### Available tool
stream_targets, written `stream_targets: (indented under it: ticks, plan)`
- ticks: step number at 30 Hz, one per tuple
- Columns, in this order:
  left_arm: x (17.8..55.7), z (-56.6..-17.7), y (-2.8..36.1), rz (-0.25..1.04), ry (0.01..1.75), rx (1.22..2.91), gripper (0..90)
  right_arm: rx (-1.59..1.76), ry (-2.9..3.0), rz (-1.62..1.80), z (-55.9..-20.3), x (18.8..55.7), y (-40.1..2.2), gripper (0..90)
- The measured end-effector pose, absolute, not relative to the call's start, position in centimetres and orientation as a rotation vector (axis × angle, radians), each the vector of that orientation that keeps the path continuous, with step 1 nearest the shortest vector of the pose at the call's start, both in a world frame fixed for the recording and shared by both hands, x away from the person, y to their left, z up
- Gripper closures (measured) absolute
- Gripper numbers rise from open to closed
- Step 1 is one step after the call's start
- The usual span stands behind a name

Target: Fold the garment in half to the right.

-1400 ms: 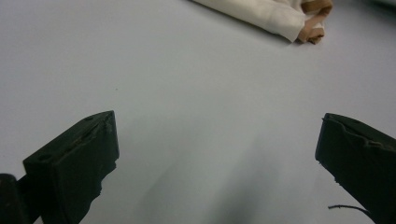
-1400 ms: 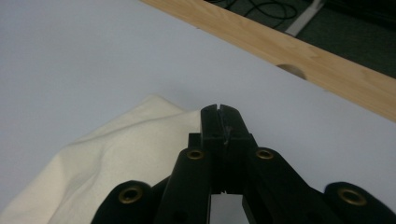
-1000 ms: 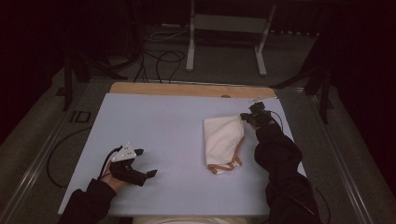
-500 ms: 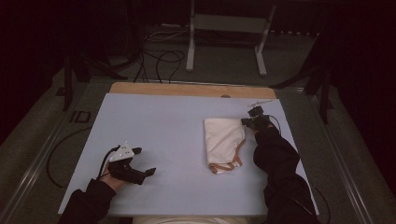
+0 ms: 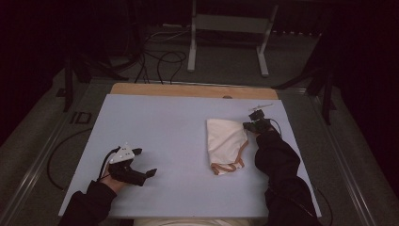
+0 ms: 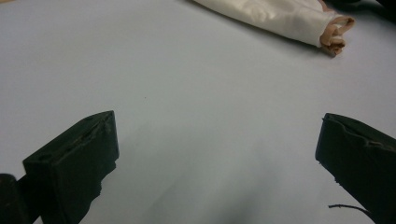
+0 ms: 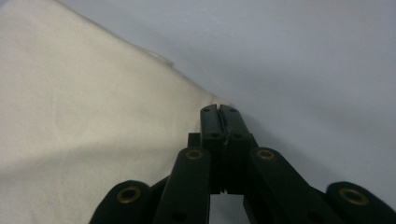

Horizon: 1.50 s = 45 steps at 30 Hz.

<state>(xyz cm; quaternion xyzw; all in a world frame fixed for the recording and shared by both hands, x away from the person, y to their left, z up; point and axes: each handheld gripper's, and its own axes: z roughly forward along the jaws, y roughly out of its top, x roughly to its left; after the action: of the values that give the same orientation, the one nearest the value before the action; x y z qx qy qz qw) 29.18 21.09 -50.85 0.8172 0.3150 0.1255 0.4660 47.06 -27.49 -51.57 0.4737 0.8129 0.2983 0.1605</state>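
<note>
Soft cream cloth (image 5: 226,141), matt table (image 5: 169,127)

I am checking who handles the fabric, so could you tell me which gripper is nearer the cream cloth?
Right: the right gripper is at the cream cloth's far right corner; the left gripper rests well apart.

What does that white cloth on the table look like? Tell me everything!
The cloth is cream-white, soft-looking fabric, folded flat into a long shape on the pale blue table. Its near end has tan trim that curls into loops, bunched a little. It lies on the right half of the table. The right gripper sits at its far right corner with jaws shut; whether it pinches the fabric edge is hard to tell. The left gripper, jaws open, rests apart from it.
</note>
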Motion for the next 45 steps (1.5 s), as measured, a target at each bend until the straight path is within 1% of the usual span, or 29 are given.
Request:
stream_targets:
  ticks: [3,6,13,19,22,25,32,36,45]
  plan:
    - [29.2,-50.9,21.1,0.310,0.773,2.017,0.1,1.352,2.318,0.854,-51.6,46.9,-27.5,89.2]
    - [29.1,-50.8,21.0,0.311,0.770,2.019,0.1,1.345,2.320,0.847,-51.4,46.8,-27.5,85.0]
    - [29.1,-50.8,21.0,0.310,0.771,2.020,0.1,1.323,2.306,0.863,-50.2,45.5,-27.5,71.4]
    - [29.2,-50.9,21.0,0.293,0.775,2.017,0.1,1.293,2.327,0.900,-49.4,43.7,-27.1,67.2]
    - [29.2,-50.9,20.9,0.295,0.769,2.024,0.1,1.269,2.342,0.903,-49.4,42.6,-26.7,67.4]
    - [29.2,-50.9,20.9,0.297,0.768,2.017,0.1,1.247,2.351,0.912,-49.6,41.6,-26.4,70.2]
    - [29.1,-50.8,21.0,0.300,0.767,2.019,0.1,1.227,2.374,0.886,-50.5,40.2,-26.1,89.9]
    - [29.1,-50.8,21.0,0.303,0.767,2.019,0.1,1.217,2.400,0.875,-51.4,39.8,-26.4,90.0]
    - [29.1,-50.8,21.1,0.303,0.768,2.015,0.1,1.235,2.391,0.869,-51.3,39.5,-27.0,90.0]
